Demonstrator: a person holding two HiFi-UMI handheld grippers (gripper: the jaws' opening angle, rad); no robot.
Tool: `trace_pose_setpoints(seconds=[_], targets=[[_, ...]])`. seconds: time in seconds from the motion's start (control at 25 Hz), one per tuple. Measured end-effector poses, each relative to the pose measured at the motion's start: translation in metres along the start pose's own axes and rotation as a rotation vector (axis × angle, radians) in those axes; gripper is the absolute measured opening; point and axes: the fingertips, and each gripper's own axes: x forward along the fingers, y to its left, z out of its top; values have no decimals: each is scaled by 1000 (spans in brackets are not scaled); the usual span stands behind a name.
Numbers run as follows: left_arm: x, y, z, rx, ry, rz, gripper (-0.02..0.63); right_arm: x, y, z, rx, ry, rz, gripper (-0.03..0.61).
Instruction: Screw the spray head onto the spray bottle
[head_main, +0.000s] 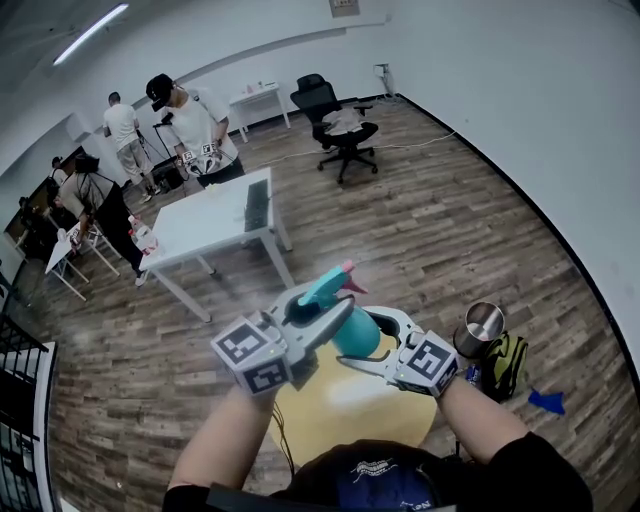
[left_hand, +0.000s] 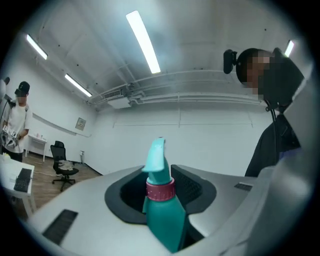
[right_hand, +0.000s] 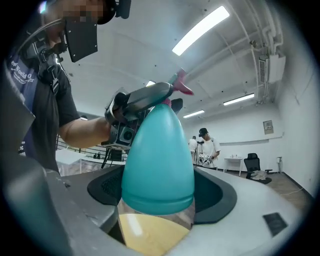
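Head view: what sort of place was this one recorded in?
Most likely an office-style lab or workroom: a wood-pattern floor, plain white walls, a white table, a black office chair near the far wall, and several other people standing at work in the back.

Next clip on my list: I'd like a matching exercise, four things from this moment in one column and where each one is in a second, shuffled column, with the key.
Things
1. spray head
2. spray bottle
3. metal cup
4. office chair

Places
A. beside the green bag
B. gripped between the jaws of the right gripper
C. across the room, by the far wall
D. gripped between the jaws of the left gripper

Pairs: 1-D, 2-B, 3-A, 4-C
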Motion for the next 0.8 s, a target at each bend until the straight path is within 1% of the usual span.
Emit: trace_pose_setpoints(seconds=[0.08, 0.2, 0.28, 0.4, 0.52, 0.64, 0.72, 0.76, 0.8], targets=[[-3, -6, 3, -8, -9, -30, 164, 0, 6, 3, 11, -16, 28, 408], [-6, -18, 12, -23, -36, -134, 163, -3, 17, 10, 54, -49, 119, 408], [-9, -29, 20, -25, -62, -234, 163, -8, 24, 20, 89, -87, 201, 408], [-16, -45, 32, -51, -80, -399, 163, -17, 37, 36, 147, -132, 329, 408], [-35, -70, 38, -57, -90, -590, 163, -23, 64, 46, 193, -153, 473, 407], [-55, -97, 36, -56, -95, -791, 164, -30, 96, 49, 234, -170, 640, 407], [-64, -109, 35, -67, -98, -916, 163, -35, 111, 51, 254, -181, 730, 407], [-64, -111, 36, -77, -98, -951, 163, -36, 115, 53, 262, -186, 751, 407], [-61, -109, 37, -92, -99, -951, 163, -35, 114, 54, 273, -190, 747, 407]])
